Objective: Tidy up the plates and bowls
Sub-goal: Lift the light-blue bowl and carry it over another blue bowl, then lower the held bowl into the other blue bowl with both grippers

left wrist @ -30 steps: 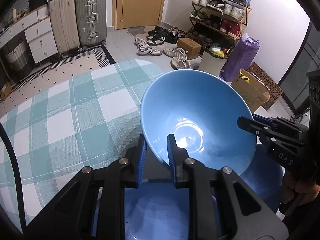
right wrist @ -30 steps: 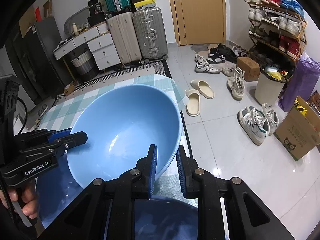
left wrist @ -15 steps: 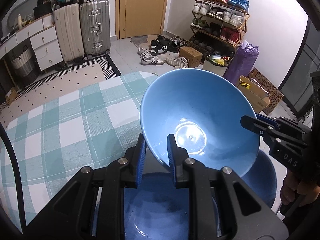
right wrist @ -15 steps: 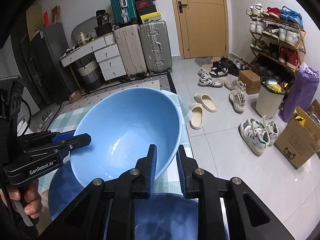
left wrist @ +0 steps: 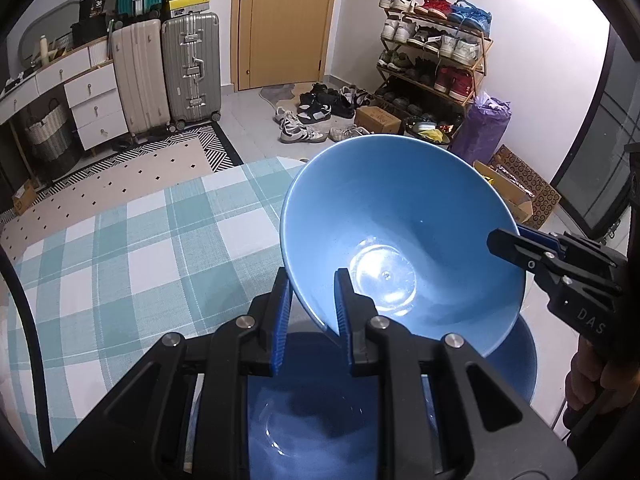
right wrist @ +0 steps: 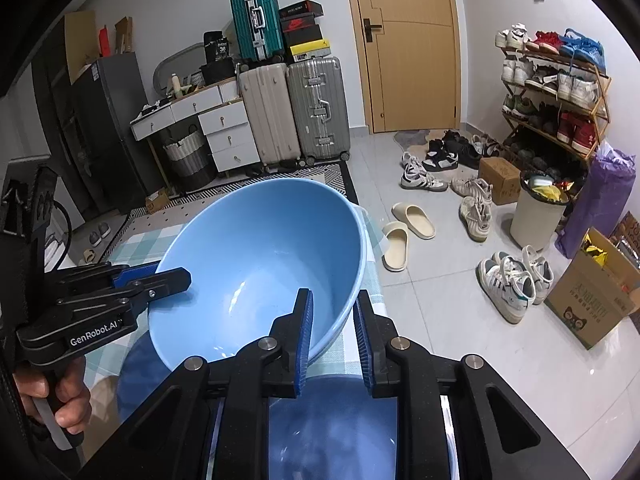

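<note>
My left gripper (left wrist: 310,308): matte black plastic frame, angular ribs w/ triangular cut-outs, two fingers lined w/ ribbed blue pads, four round silver screw heads across the linkage. White "GenRobot.AI" lettering on its side, seen from right wrist cam. Black cable loops off the rear. My right gripper (right wrist: 331,332): same black build, blue pads, silver screws; white "DAS" marking visible. Each has a black pistol-type handle w/ pale trigger lever.

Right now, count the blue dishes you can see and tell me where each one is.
3. A bowl is held up by the left gripper and right gripper. A second dish lies below it, a third beside that. More may be hidden.
</note>
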Demonstrator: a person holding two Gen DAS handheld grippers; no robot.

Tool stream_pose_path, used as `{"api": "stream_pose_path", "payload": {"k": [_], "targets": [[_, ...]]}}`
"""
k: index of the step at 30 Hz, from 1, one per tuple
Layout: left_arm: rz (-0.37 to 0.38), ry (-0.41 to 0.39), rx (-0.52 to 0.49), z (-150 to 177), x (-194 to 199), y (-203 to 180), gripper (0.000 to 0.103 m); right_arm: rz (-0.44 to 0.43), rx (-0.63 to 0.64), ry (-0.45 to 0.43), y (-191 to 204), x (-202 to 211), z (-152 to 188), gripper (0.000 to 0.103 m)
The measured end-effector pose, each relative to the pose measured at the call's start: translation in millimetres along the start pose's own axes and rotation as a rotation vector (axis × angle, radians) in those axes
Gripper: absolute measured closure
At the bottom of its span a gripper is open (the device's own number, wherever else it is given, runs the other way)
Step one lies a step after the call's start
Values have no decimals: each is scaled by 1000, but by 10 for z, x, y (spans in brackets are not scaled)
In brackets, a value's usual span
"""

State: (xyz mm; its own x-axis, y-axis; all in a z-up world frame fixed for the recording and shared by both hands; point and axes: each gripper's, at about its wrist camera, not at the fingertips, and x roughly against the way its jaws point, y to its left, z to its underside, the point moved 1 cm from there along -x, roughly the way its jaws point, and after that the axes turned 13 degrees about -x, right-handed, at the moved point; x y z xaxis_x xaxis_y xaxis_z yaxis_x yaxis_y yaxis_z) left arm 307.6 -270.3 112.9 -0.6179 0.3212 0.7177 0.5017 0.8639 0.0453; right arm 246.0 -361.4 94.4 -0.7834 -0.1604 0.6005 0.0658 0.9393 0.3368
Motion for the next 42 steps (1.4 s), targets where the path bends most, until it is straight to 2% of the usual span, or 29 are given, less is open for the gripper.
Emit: {"api": "stream_pose_path", "payload": {"k": [14,42], "targets": [[-16,-38,27,209,533,21,85,-43,31,-31,242,295,66,81],[-36,-48,72,701,862,193,85,-119,47,3,541,397,427,81]]}}
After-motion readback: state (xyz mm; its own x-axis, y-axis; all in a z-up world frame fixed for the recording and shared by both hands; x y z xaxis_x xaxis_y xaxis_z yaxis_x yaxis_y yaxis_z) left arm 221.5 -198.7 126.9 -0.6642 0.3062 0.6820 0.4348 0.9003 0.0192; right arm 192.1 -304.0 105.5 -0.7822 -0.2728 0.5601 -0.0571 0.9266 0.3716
